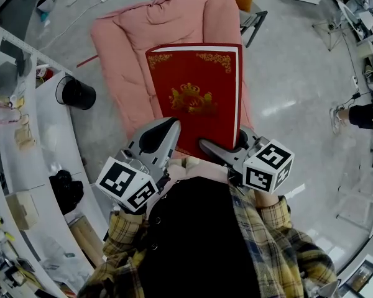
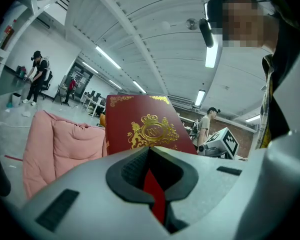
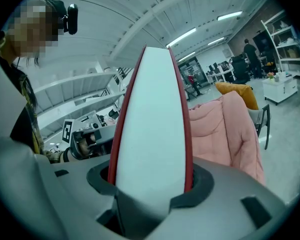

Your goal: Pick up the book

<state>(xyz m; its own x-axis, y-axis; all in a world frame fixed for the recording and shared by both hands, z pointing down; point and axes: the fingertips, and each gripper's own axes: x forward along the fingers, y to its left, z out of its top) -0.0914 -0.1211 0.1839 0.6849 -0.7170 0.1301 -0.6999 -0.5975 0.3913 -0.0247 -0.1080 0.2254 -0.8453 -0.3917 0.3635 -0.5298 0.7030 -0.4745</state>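
2 grippers, both clamped on the red book [image 1: 196,85]. The left gripper [image 1: 163,131] was pinched shut on a thin red edge at its near left corner. The right gripper [image 1: 212,148] gripped the whole thickness, with the white page edge between its jaws. The book sat crest-up over the pink cushion [image 1: 121,33], with grey floor [image 1: 298,73] around it.

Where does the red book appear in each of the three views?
Head view: red book at centre, slightly above the middle.
Left gripper view: book at centre, gold-crested cover facing the camera.
Right gripper view: book at centre, edge-on, white pages showing.
Shared landmark: pink cushion, behind the book in every view.
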